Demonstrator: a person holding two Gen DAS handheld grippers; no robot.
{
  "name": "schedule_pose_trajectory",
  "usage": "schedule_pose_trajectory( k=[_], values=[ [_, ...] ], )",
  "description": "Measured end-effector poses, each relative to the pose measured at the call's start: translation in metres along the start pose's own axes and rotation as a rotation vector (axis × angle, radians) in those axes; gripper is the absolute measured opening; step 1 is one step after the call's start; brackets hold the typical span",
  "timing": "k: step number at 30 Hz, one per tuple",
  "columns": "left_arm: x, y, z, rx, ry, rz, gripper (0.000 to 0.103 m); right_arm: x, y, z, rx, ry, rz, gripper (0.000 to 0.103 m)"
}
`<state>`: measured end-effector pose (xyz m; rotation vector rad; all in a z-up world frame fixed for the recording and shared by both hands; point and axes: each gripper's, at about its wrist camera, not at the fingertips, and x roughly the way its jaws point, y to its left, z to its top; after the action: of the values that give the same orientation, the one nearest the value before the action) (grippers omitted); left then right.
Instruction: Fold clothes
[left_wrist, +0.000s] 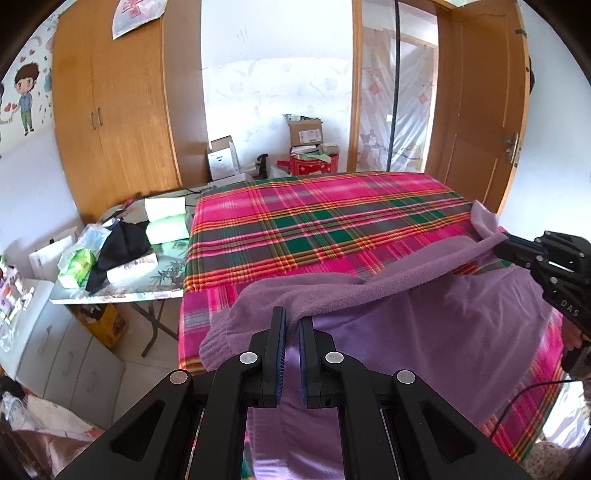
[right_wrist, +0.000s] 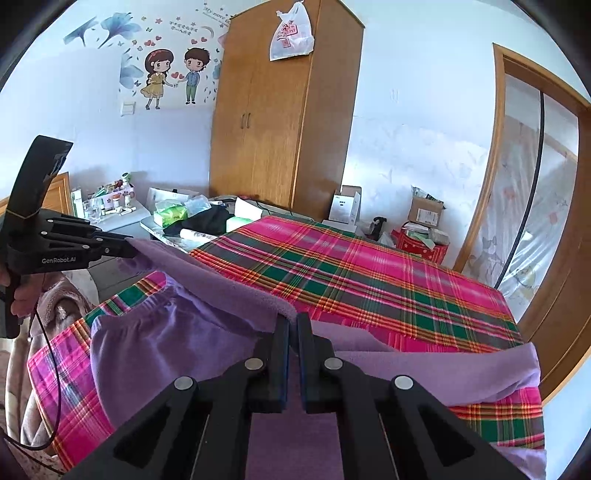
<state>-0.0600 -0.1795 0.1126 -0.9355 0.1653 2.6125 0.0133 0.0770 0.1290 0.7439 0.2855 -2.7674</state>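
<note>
1. The purple garment (left_wrist: 424, 325) lies on the bed (left_wrist: 332, 221), over its plaid cover.
2. The left gripper (left_wrist: 291, 325) and right gripper (right_wrist: 293, 325) each have jaws clamped on the garment's raised fleecy edge, lifted between them.
3. Judging by that, a first fold is under way; laying it flat and further folds remain.

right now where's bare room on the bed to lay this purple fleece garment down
The far stretch of the pink and green plaid bedspread is bare, bordered by the lifted purple fleece garment in front and the red box beyond the bed's end. The small folding side table, by the wooden wardrobe, is crowded with tissue packs and black cloth.
</note>
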Motion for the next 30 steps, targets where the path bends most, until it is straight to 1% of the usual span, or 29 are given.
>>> schedule_pose_trajectory(
  k=[5, 13, 20, 26, 30],
  values=[
    [-0.004, -0.003, -0.013, -0.025, 0.006, -0.004, 0.007, -0.007, 0.004, -0.014, 0.013, 0.009, 0.005, 0.004],
    [-0.011, -0.006, -0.04, -0.081, 0.009, -0.017, 0.007, -0.016, 0.02, -0.04, -0.02, 0.03, -0.009, 0.005],
    [-0.014, -0.011, -0.061, -0.071, 0.001, 0.011, 0.007, -0.015, 0.024, -0.06, 0.001, 0.065, -0.006, 0.005],
    [-0.008, -0.01, -0.079, -0.101, 0.037, -0.015, 0.007, -0.012, 0.026, -0.078, 0.02, 0.108, 0.001, 0.005],
    [-0.003, -0.009, -0.091, -0.125, 0.062, -0.029, 0.007, -0.006, 0.03, -0.092, 0.014, 0.147, -0.011, 0.005]
  ],
)
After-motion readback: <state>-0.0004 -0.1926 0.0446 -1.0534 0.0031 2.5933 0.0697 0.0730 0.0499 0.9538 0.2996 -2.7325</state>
